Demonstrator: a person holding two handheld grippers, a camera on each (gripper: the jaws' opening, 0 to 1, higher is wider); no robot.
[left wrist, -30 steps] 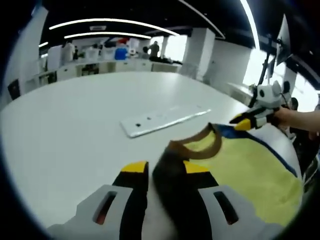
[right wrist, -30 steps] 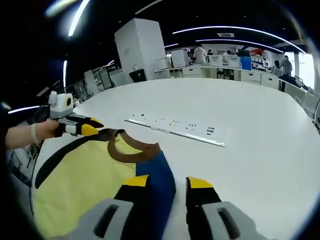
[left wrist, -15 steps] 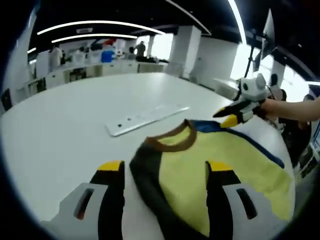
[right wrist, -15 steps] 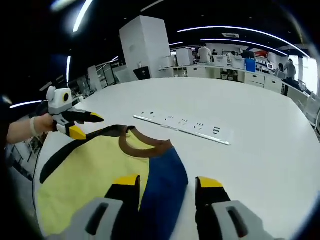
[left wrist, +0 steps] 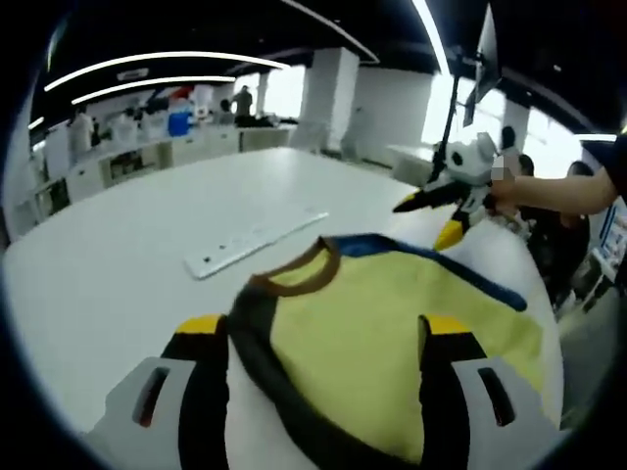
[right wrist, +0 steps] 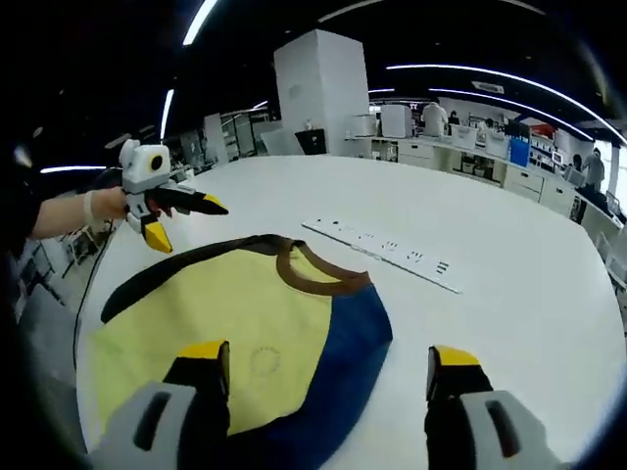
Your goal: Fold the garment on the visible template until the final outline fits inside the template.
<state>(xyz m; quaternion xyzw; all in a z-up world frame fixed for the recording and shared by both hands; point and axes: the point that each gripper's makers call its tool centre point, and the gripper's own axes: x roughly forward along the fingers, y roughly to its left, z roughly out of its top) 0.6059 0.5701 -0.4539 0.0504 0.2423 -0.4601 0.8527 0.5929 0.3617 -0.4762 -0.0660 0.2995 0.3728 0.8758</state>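
On the table (right wrist: 509, 225), the garment (right wrist: 245, 333) lies apparently untouched between both grippers' spread fingers (left wrist: 201, 338).

Bare table (right wrist: 509, 225) beyond power strip (right wrist: 392, 257)

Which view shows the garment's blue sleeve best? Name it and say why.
The right gripper view: the blue sleeve lies broad and near, between that hand-held gripper's open jaws. The left gripper view shows only a thin blue edge along the yellow garment's far side.

Right gripper (right wrist: 328, 367) jaws spread wide over yellow garment (right wrist: 211, 328) flat on white table (right wrist: 509, 245); left gripper (right wrist: 186, 220) apart.
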